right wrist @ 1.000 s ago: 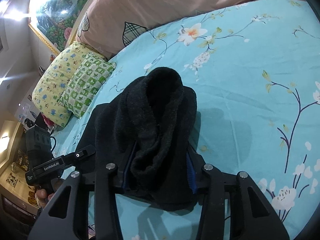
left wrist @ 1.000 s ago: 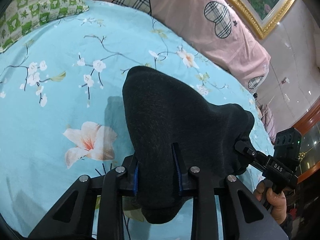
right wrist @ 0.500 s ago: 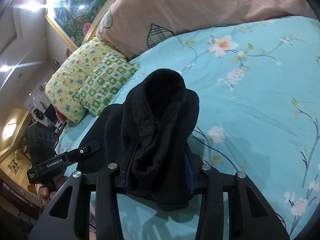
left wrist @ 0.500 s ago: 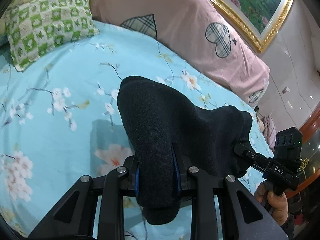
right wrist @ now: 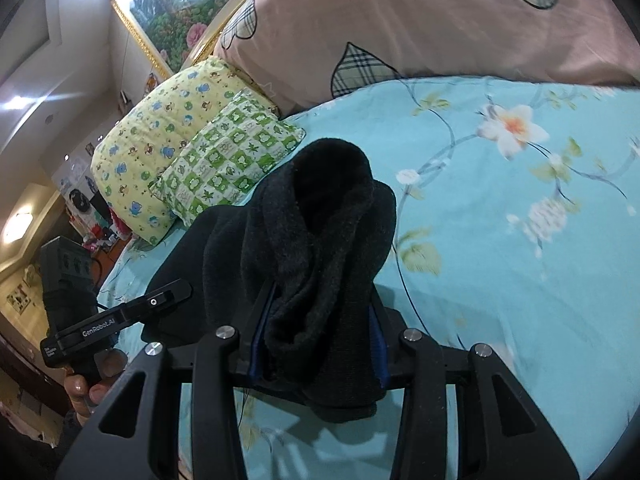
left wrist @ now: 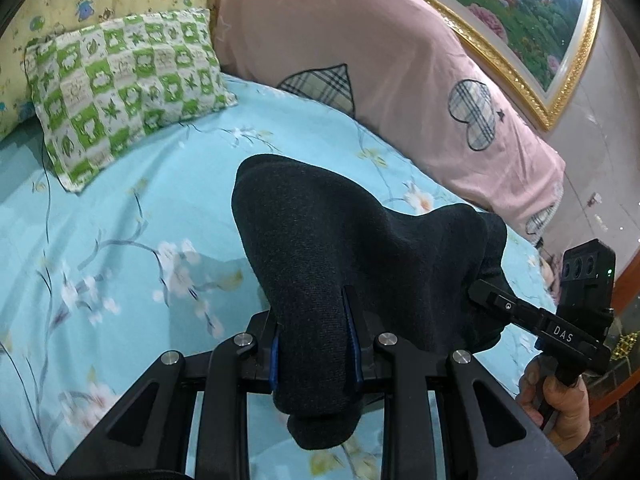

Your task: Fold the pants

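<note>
The dark pants hang bunched between both grippers, lifted above the turquoise flowered bed sheet. My left gripper is shut on one end of the pants; the cloth covers its fingertips. My right gripper is shut on the other end of the pants, whose fleecy inside shows. The right gripper also shows at the right of the left wrist view. The left gripper also shows at the left of the right wrist view.
A green checked pillow and a yellow pillow lie at the head of the bed. A rolled pink quilt with plaid hearts runs along the far side. A gold-framed painting hangs on the wall.
Both grippers have lifted and tilted up with the pants held between them. The pillows and quilt have come further into view.
</note>
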{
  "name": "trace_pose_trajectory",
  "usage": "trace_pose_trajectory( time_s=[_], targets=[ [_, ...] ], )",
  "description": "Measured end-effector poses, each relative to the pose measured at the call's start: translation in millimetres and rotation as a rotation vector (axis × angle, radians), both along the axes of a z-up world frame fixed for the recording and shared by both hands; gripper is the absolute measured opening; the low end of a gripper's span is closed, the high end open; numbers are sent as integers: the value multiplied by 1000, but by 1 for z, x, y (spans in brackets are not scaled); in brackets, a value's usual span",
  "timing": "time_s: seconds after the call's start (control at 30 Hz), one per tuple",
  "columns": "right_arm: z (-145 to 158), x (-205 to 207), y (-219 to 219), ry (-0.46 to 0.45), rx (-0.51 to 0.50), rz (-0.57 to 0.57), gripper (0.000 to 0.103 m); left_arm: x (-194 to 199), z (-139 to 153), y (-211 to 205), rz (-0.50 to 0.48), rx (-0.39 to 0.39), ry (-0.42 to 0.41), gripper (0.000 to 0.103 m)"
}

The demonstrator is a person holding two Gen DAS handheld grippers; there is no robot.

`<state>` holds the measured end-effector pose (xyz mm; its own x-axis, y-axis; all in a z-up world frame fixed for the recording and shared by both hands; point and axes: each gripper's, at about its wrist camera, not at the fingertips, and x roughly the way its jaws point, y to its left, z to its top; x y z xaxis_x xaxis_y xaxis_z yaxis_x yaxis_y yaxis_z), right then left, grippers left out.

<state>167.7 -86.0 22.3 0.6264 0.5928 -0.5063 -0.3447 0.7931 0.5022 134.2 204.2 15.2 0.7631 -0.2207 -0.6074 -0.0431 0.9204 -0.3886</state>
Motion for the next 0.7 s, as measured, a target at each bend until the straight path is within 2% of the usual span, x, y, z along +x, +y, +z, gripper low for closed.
trace_pose_trajectory(
  time_s=[0.2, 0.43, 0.5, 0.57, 0.7],
  targets=[
    [-5, 33, 20, -9, -31, 39, 43, 20, -8, 19, 35, 17, 15, 25],
    [-18, 58, 33, 0, -96, 61, 44, 33, -28, 24, 43, 51, 45, 26],
    [-22, 61, 33, -1, -119, 61, 46, 33, -32, 25, 42, 50, 45, 26],
    [-26, 64, 31, -2, -135, 50, 52, 34, -37, 26, 38, 43, 51, 29],
    [-34, 68, 24, -5, -166, 33, 55, 35, -46, 26, 35, 40, 68, 34]
  ],
)
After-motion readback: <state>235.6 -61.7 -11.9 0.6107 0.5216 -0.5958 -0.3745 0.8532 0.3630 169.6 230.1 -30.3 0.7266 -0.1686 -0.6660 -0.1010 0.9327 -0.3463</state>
